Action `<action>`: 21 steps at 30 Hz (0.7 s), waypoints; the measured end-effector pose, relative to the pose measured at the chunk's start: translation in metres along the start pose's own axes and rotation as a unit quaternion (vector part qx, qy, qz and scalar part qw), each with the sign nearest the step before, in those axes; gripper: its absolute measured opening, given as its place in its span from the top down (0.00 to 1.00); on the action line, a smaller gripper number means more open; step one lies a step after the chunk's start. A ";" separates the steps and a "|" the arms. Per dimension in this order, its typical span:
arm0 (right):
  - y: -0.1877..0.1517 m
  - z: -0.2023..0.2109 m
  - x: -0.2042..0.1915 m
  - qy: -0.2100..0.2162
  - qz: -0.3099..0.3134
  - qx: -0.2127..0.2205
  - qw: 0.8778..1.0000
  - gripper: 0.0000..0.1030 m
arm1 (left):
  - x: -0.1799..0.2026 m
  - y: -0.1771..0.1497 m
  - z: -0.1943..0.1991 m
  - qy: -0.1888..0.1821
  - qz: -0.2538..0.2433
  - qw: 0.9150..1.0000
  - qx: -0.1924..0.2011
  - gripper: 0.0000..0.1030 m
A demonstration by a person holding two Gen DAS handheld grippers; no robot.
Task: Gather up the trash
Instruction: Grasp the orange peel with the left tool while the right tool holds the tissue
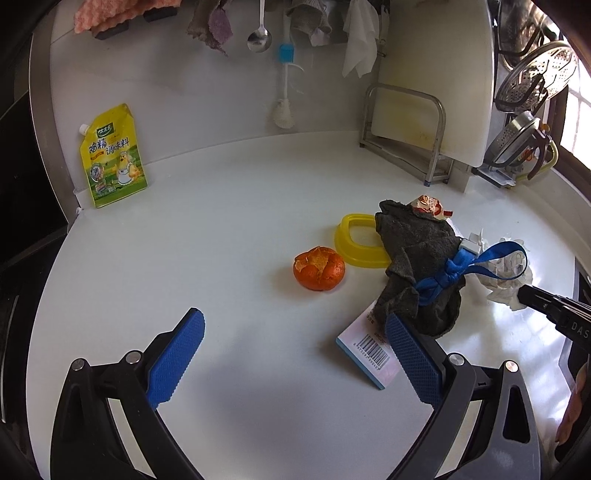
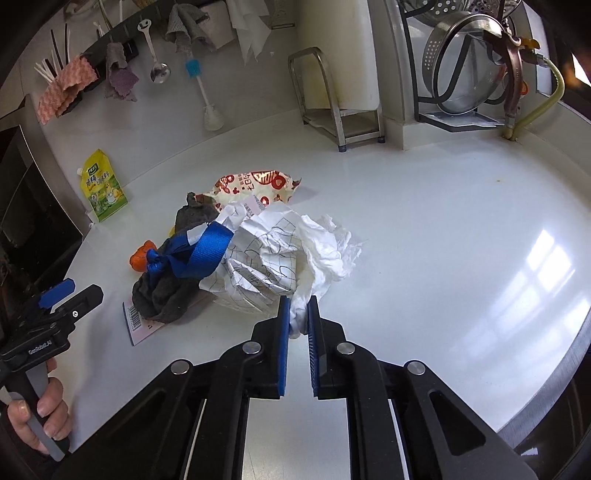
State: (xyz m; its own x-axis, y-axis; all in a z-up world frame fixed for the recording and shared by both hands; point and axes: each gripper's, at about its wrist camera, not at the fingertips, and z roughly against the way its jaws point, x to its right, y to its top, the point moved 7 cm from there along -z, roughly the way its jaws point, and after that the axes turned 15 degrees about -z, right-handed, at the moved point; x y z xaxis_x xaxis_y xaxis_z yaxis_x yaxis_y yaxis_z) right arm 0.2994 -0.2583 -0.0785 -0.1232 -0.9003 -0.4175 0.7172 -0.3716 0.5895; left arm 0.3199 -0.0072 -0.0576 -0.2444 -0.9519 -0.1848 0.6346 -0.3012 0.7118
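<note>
I am seeing open white counter [image 1: 229,229] ahead of and left of the left gripper [image 1: 295,354]; its fingers are standing spread wide with nothing between them, over bare surface. The trash is lying bunched to its right: an orange peel [image 1: 319,267], a yellow plastic ring [image 1: 356,240], a dark grey rag [image 1: 417,258] tied with a blue ribbon [image 1: 458,267], and a barcoded card [image 1: 369,349] partly under the rag, its near edge beside the right-hand blue pad.

I am holding the right gripper [image 2: 298,317] with its pads pressed together, pinching a tail of the crumpled white tissue [image 2: 325,243]. The tissue is touching a crumpled lined paper [image 2: 258,254]; a red-printed wrapper [image 2: 258,184] is lying behind. Right of this heap the counter is glossy and bare out to its curved edge.

At the back wall: a yellow seasoning pouch [image 1: 112,157] standing upright, a metal rack [image 1: 406,129] holding a cutting board, hanging cloths, a spoon [image 1: 259,35].
</note>
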 end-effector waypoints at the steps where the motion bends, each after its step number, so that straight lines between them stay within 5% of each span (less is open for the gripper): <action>1: 0.001 0.003 0.001 0.002 -0.003 0.003 1.000 0.91 | -0.002 0.001 -0.003 0.000 0.002 1.000 -0.002 0.06; 21: 0.013 0.026 0.010 0.027 -0.039 0.026 0.999 0.91 | -0.014 0.026 -0.067 0.023 0.023 0.998 -0.061 0.06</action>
State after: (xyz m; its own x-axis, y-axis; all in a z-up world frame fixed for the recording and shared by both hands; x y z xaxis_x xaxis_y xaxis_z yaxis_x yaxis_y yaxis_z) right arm 0.2897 -0.2781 -0.0568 -0.1388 -0.8557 -0.4986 0.6704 -0.4517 0.5887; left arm 0.3894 -0.0053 -0.0815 -0.1803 -0.9657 -0.1867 0.7298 -0.2586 0.6329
